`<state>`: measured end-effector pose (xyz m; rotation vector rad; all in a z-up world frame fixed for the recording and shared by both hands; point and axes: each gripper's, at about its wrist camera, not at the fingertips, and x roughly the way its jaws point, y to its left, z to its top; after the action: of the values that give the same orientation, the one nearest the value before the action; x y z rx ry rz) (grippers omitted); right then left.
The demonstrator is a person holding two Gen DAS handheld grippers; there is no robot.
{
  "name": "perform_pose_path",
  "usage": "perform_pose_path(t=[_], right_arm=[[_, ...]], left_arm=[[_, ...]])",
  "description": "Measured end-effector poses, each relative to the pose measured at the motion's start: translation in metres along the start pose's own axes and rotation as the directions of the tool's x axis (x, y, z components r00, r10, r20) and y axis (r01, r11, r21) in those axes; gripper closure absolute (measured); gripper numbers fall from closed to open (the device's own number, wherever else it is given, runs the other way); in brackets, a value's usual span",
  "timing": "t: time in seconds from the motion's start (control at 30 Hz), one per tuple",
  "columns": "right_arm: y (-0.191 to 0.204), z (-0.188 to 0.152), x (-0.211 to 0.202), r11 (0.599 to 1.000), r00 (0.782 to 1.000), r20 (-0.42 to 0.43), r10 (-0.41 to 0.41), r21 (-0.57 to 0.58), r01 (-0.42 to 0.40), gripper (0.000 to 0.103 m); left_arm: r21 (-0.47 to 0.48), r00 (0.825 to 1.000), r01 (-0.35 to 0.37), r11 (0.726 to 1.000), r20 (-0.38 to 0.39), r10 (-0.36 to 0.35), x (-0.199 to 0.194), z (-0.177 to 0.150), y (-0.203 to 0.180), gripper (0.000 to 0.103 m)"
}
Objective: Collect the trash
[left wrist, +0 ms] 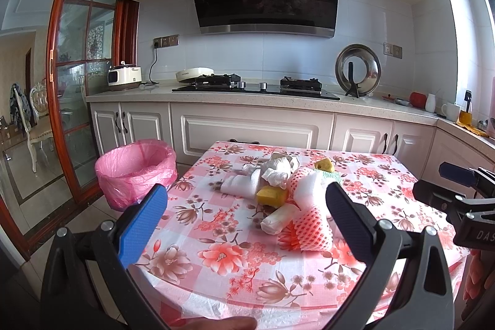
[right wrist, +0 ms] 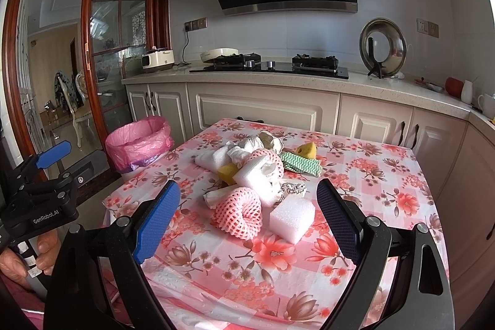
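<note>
A pile of trash sits mid-table on the floral cloth (left wrist: 235, 262) (right wrist: 355, 169): pink foam fruit nets (left wrist: 314, 232) (right wrist: 238, 214), white foam pieces (right wrist: 292, 218) (left wrist: 239, 186), crumpled tissues (left wrist: 278, 169), yellow sponge chunks (left wrist: 270, 195) (right wrist: 306, 150) and a green-striped cloth (right wrist: 300, 164). A bin with a pink liner (left wrist: 136, 169) (right wrist: 139, 144) stands on the floor left of the table. My left gripper (left wrist: 247, 225) is open, held short of the pile. My right gripper (right wrist: 249, 220) is open too, its fingers either side of the nearest net and foam block, not touching.
Behind the table runs a counter (left wrist: 247, 96) with a gas hob (left wrist: 256, 85), a rice cooker (left wrist: 123, 78) and a pot lid on a stand (left wrist: 357, 71). A wooden-framed glass door (left wrist: 77, 82) is at left. The right gripper (left wrist: 464, 200) shows at the left view's right edge.
</note>
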<state>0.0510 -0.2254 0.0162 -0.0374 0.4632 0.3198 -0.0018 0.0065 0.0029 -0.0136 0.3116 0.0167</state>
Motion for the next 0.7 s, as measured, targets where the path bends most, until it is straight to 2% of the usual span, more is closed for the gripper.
perform_pose_path(t=[0.7], right_arm=[[-0.0004, -0.0003, 0.0001, 1.0, 1.0, -0.001, 0.001, 0.005, -0.001, 0.018]], left_arm=[[0.0, 1.0, -0.001, 1.0, 0.0, 0.001, -0.0005, 0.0007, 0.0004, 0.004]])
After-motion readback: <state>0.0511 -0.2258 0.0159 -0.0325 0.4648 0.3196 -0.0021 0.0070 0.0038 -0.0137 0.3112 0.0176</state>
